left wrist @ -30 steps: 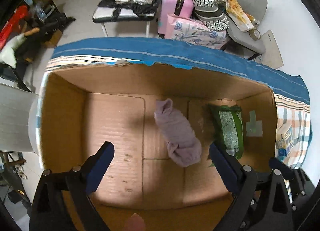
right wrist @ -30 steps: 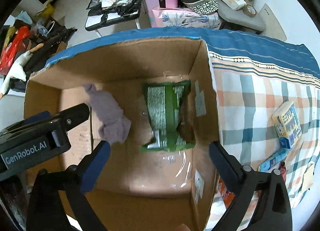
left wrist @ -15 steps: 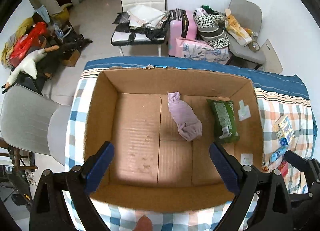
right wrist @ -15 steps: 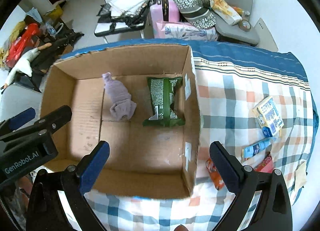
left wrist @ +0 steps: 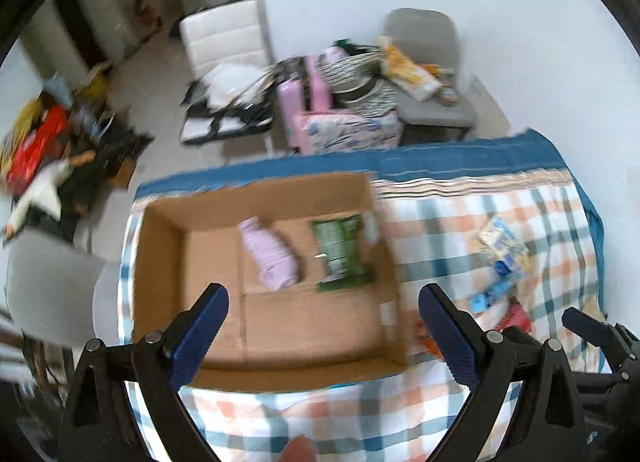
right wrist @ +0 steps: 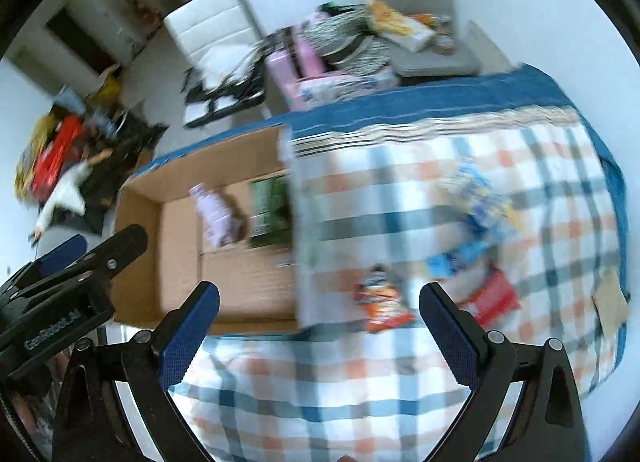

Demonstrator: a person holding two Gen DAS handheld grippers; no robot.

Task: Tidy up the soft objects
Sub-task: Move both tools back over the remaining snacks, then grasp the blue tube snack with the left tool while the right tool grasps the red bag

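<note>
A cluttered room with chairs and a pink suitcase fills the top of both frames; below it a plaid cloth covers the work surface, blurred by camera motion; a cardboard box sits centre-left in the left wrist view, holding a lilac cloth roll and, just beside it, a green packet. Loose packets lie on the cloth at right of the box: an orange packet low centre in the right wrist view, a red packet near it, a blue tube above them, a yellow-blue pack higher still. The left gripper hangs over the box's near half, jaws spread, holding nothing; the right gripper hangs above the box's right wall and the orange packet, jaws likewise spread and empty. These pouches look light, crinkly and yielding, probably slick-skinned; a pinch across the flat middle or a sealed end seems safest, since a puffed corner could slip; the tube, apparently rounder, may roll unless taken across its width.
</note>
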